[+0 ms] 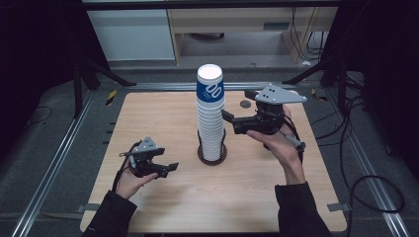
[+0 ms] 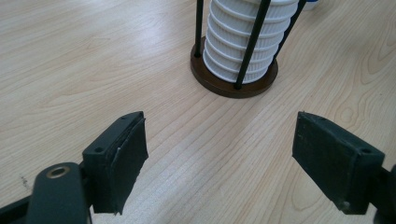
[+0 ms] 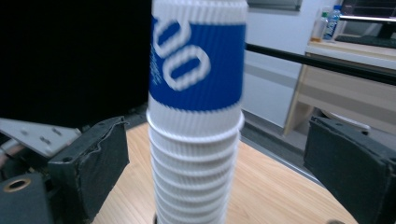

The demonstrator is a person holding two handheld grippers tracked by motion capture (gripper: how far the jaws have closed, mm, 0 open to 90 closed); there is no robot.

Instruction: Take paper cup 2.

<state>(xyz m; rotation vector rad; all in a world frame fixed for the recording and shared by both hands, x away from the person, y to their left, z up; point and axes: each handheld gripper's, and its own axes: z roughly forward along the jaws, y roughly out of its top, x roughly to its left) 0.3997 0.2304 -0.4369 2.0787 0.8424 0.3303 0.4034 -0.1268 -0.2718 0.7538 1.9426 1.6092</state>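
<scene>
Wide-open, empty right gripper [image 3: 215, 163] straddles tall cup stack [image 1: 211, 116] at centre frame; a nudge could topple it. Left gripper [image 1: 165, 168] gapes empty, lower left.

Wooden table [image 1: 163, 118], desk [image 3: 345, 65] with bottles [image 3: 330, 21].

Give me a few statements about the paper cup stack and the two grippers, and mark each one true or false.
1. The cup stack stands upright in a round dark holder. True.
2. The top cup is plain white. False: it carries a blue band.
3. The right gripper clamps the stack. False: its jaws stand open on either side, apart from the cups.
4. The left gripper is open, with nothing between its jaws. True.
5. The stack lies toppled on the table. False: it stands upright.
</scene>
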